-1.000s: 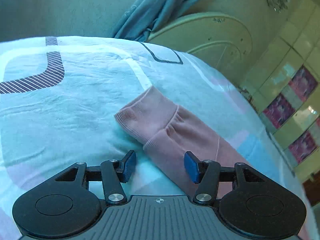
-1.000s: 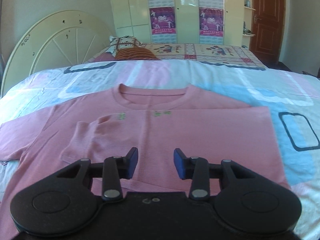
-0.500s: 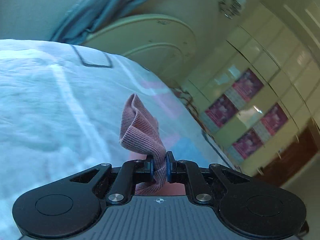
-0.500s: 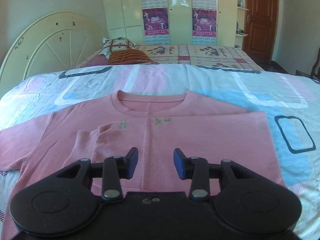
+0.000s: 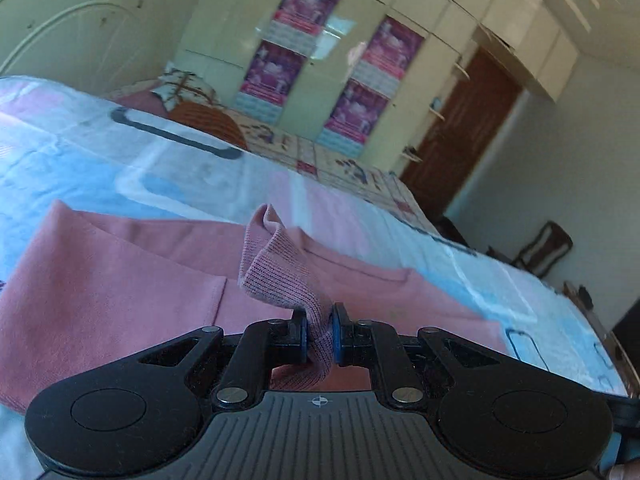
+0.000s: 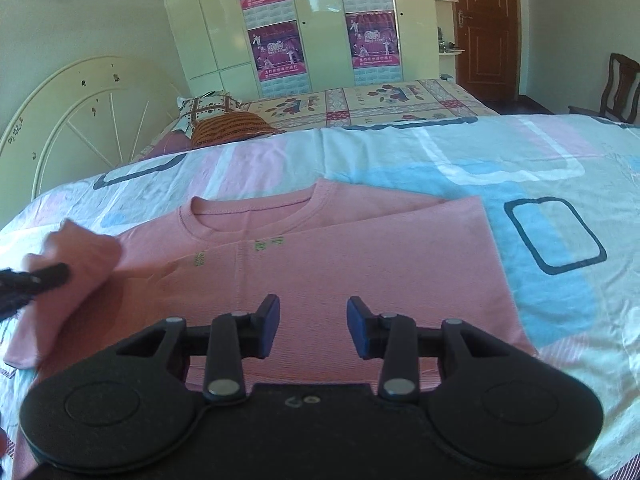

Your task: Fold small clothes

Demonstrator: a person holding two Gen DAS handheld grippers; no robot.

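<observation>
Through the left wrist camera, the left gripper sits at the bottom centre of the frame, its jaws pinched tight on the ribbed cuff of a sleeve, which stands up in a crumpled fold above the pads. Behind it the pink shirt lies across the middle and lower left of the frame on a pastel bedspread. The shirt's far edge runs diagonally from the left side towards the right, and beyond it the bedspread is bare up to the patterned pillow at upper left. The wardrobe with posters fills the top centre and the brown door stands at the right.

Through the right wrist camera, the right gripper hangs at the lower centre, jaws partly apart with nothing between them, only the shirt's front showing through the gap. The shirt spreads across the middle of the frame, neckline towards the top, its right edge straight and lying flat on the bedspread. Right of that edge the cover is open and flat out to the frame's right side. At the left edge the lifted sleeve bunches above the shirt with the black tip of the left gripper on it, blurred. A curved headboard rises at upper left and a wooden chair stands at the far right.
</observation>
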